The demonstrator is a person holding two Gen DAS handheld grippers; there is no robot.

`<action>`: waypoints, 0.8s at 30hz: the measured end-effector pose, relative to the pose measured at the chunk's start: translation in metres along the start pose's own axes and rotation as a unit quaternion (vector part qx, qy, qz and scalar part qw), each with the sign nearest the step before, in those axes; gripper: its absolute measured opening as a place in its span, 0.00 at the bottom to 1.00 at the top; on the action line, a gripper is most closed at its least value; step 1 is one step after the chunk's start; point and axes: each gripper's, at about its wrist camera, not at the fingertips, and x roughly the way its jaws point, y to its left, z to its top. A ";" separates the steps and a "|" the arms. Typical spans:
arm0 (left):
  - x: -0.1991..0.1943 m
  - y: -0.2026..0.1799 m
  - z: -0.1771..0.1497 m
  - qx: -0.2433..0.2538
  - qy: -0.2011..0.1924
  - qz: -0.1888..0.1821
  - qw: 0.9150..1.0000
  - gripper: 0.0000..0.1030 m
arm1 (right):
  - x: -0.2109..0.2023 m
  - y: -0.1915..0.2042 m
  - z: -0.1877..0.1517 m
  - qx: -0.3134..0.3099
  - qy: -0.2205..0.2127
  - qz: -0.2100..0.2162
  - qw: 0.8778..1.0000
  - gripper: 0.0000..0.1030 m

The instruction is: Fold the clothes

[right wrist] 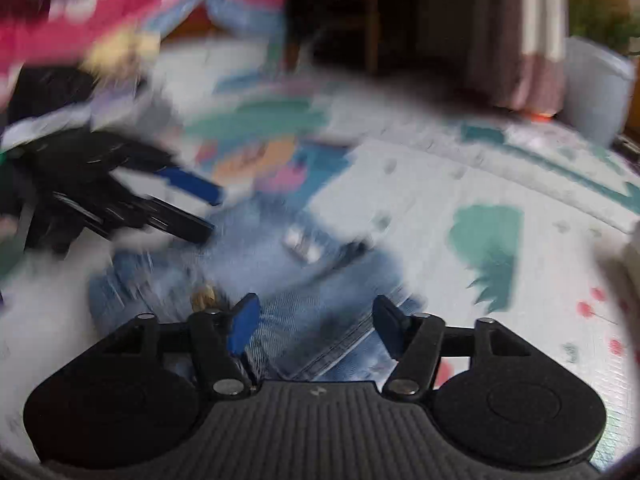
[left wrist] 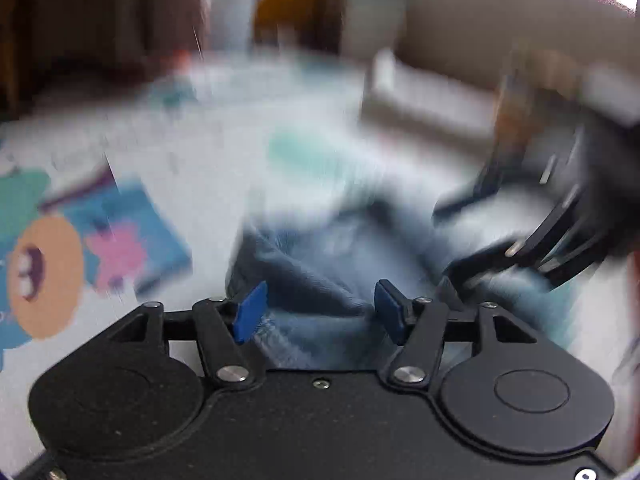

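A pair of light blue jeans [left wrist: 320, 272] lies bunched on a pale play mat [left wrist: 192, 148] with coloured cartoon prints. My left gripper [left wrist: 320, 310] is open, its blue pads just above the denim. My right gripper [right wrist: 316, 322] is open too, over the jeans [right wrist: 288, 280] near a seam. Each gripper shows in the other's view: the right one at the right edge of the left wrist view [left wrist: 452, 240], the left one at the left of the right wrist view [right wrist: 200, 208]. Both views are motion-blurred.
The play mat [right wrist: 460, 200] extends around the jeans. A pile of pink and dark clothes [right wrist: 100, 12] lies at the far left. A white bin [right wrist: 596, 88] and a curtain [right wrist: 532, 32] stand at the back right. A pale sofa [left wrist: 440, 60] stands behind.
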 end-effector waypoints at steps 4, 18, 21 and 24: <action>-0.020 -0.004 0.009 -0.006 -0.032 0.013 0.999 0.57 | 0.006 0.007 0.006 -0.013 0.015 -0.020 1.000 0.61; -0.014 -0.054 -0.060 0.055 -0.032 -0.028 0.998 0.64 | -0.015 0.050 -0.028 -0.024 -0.002 0.014 1.000 0.61; -0.036 -0.066 -0.042 0.070 -0.052 -0.029 0.996 0.54 | -0.050 0.061 -0.018 -0.026 -0.066 0.015 0.997 0.50; -0.051 -0.077 -0.037 0.077 -0.086 -0.033 0.993 0.54 | -0.061 0.064 -0.024 -0.009 -0.081 0.010 0.997 0.50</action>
